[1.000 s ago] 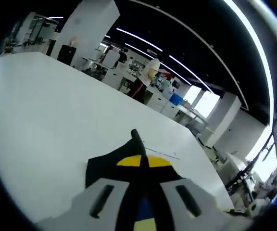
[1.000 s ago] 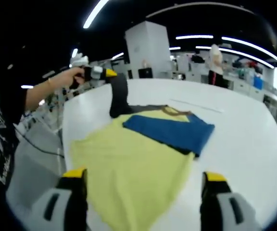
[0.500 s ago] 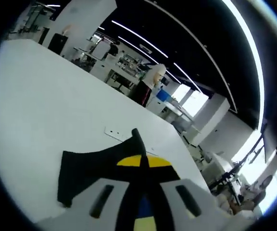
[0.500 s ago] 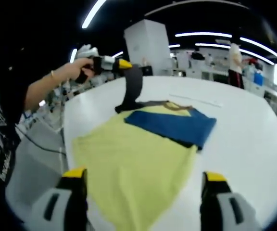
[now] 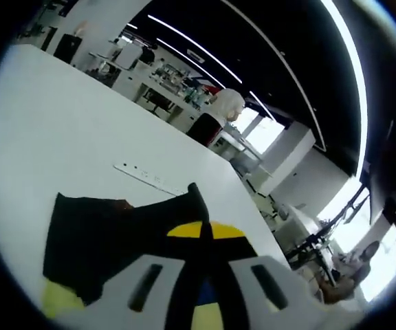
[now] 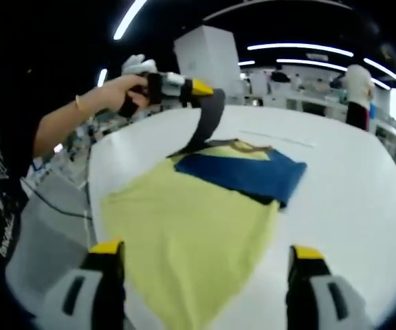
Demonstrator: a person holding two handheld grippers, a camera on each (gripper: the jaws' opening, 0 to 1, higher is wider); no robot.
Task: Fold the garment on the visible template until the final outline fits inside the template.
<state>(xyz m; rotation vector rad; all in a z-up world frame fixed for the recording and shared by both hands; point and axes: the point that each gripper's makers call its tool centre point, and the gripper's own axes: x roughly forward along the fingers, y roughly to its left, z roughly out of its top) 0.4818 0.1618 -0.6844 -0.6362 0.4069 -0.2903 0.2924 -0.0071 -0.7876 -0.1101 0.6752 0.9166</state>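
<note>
Pinching a dark sleeve [image 6: 208,124] in closed jaws, the left gripper [image 6: 196,88] holds it above the shirt's [image 6: 191,234] far left corner; the shirt lies flat on the table [image 6: 349,199], long axis toward the camera. The right gripper [image 6: 208,275] hovers wide open and empty at the near hem, so the sleeve likely folds rightward across the blue panel [image 6: 243,175].

A white surface [image 6: 363,185] fills a large open workshop, with ceiling light strips [image 5: 184,31] overhead, a white pillar [image 6: 208,58], and distant workbenches [image 5: 157,82].
</note>
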